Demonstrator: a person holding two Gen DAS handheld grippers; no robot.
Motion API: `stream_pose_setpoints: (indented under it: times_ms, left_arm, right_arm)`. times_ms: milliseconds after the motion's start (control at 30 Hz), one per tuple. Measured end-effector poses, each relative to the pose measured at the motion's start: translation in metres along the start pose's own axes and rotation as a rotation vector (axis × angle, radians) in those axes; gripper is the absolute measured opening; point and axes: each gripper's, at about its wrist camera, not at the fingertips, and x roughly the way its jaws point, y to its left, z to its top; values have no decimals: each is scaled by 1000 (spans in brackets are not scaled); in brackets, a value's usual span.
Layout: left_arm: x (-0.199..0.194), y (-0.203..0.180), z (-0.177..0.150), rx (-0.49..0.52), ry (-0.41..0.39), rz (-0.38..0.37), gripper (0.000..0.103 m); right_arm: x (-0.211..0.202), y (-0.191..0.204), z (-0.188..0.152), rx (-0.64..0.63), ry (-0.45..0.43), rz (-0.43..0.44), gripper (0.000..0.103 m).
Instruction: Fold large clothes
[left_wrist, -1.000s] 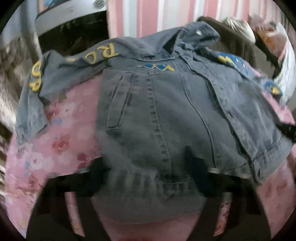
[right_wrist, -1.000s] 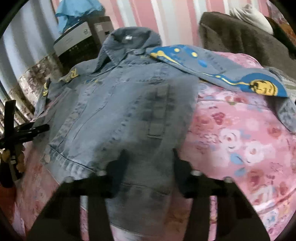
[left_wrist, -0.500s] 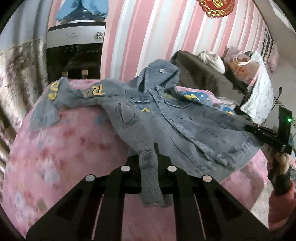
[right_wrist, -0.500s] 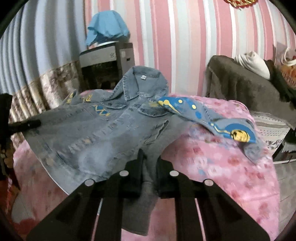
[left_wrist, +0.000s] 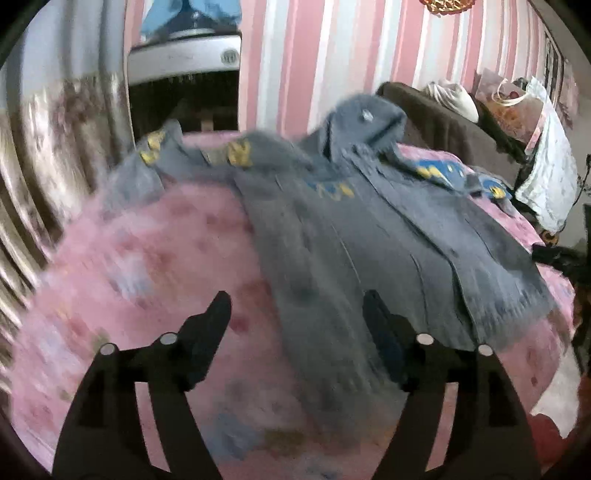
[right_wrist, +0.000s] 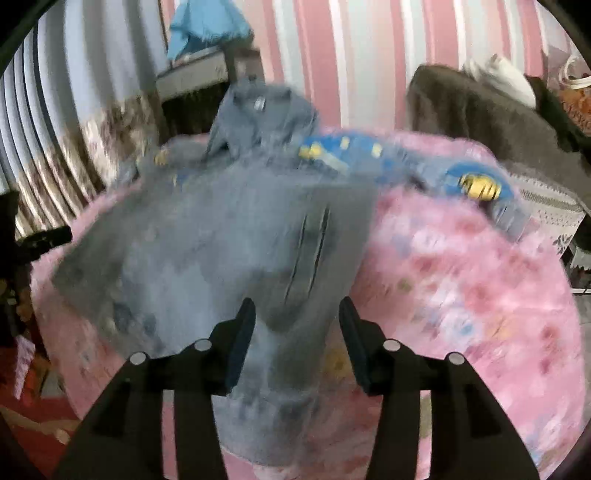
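Item: one denim jacket (left_wrist: 369, 236), which I logged lying front-up across the pink floral bed (left_wrist: 155, 266), collar toward the upper centre of both frames, hem at the lower centre. My left tool (left_wrist: 297, 306) and right tool (right_wrist: 297, 314) had just been opening; both stood apart over the hem, gripping nothing.

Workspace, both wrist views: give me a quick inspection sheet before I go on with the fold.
Surface: pink floral bedspread, blurred.
Job's things: denim jacket spread front up, sleeves out to both sides.
Clutter: nothing seen on the bedspread.
Grippers: left gripper and right gripper open, jaws just opened; jacket hem lies below each, not pinched.
Cables: nothing seen.
Surroundings: striped wall, brown sofa, dark appliance.
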Motion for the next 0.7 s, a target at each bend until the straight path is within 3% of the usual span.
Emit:
stream_pose_setpoints:
  times_ms: [133, 233, 300, 467, 533, 700]
  left_arm:
    - [20, 3, 54, 73, -17, 12, 83]
    - [57, -8, 95, 161, -16, 1, 90]
    - [88, -12, 117, 211, 30, -43, 94]
    - [160, -16, 150, 319, 61, -13, 94]
    - [187, -15, 159, 353, 90, -8, 94]
    - [242, -17, 167, 487, 154, 28, 94]
  right_arm:
    - [8, -3, 53, -61, -58, -82, 56]
    - [44, -4, 91, -105, -57, -88, 56]
    - [74, -1, 114, -145, -44, -99, 56]
    - [150, 14, 151, -282, 8, -166, 57]
    - [168, 16, 159, -328, 21, -180, 63]
    - [213, 17, 165, -434, 88, -225, 62]
